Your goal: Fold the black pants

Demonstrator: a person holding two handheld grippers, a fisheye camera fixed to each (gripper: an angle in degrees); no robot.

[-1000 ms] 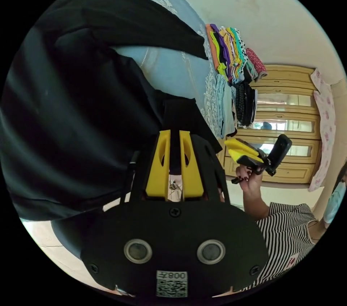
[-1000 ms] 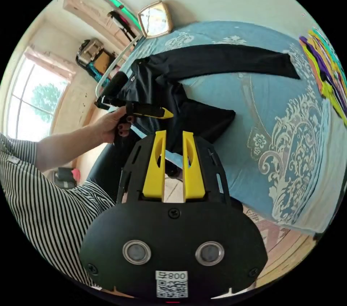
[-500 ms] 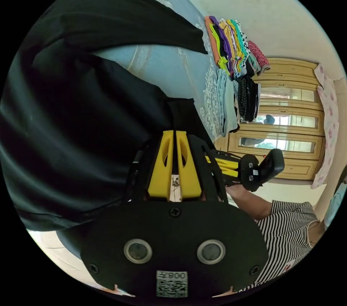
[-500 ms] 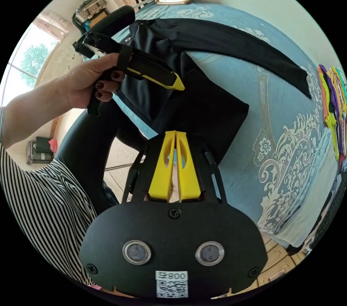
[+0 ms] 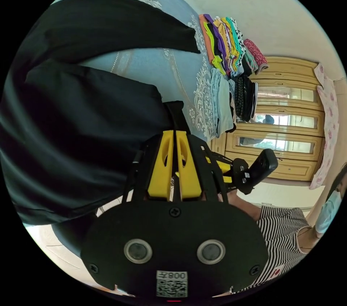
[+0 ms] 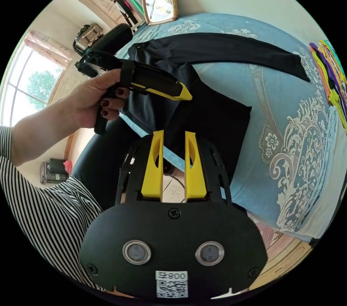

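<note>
The black pants [image 6: 217,118] lie on a blue bed cover [image 6: 289,103]. One leg [image 6: 231,47] stretches straight across it, and the other is bunched in a fold near the bed's edge. In the left gripper view the pants [image 5: 72,132] spread wide, and my left gripper [image 5: 175,133] is shut with a pinch of black cloth between its tips. That left gripper [image 6: 186,95] also shows in the right gripper view, held in a hand [image 6: 90,100] over the fold. My right gripper [image 6: 172,136] stands open just off the bed's edge, nothing between its fingers. It is partly hidden in the left gripper view [image 5: 253,172].
A stack of folded coloured clothes [image 5: 227,45] lies at the far end of the bed. A wooden wardrobe [image 5: 289,132] stands beyond it. A clock [image 6: 160,5] leans on the wall by the bed, with a window [image 6: 29,78] to the side. A striped sleeve [image 6: 47,212] is close.
The right gripper's jaws, nearly shut half a second ago, have spread open. The left gripper stays shut on the cloth. Both views shifted with the hands.
</note>
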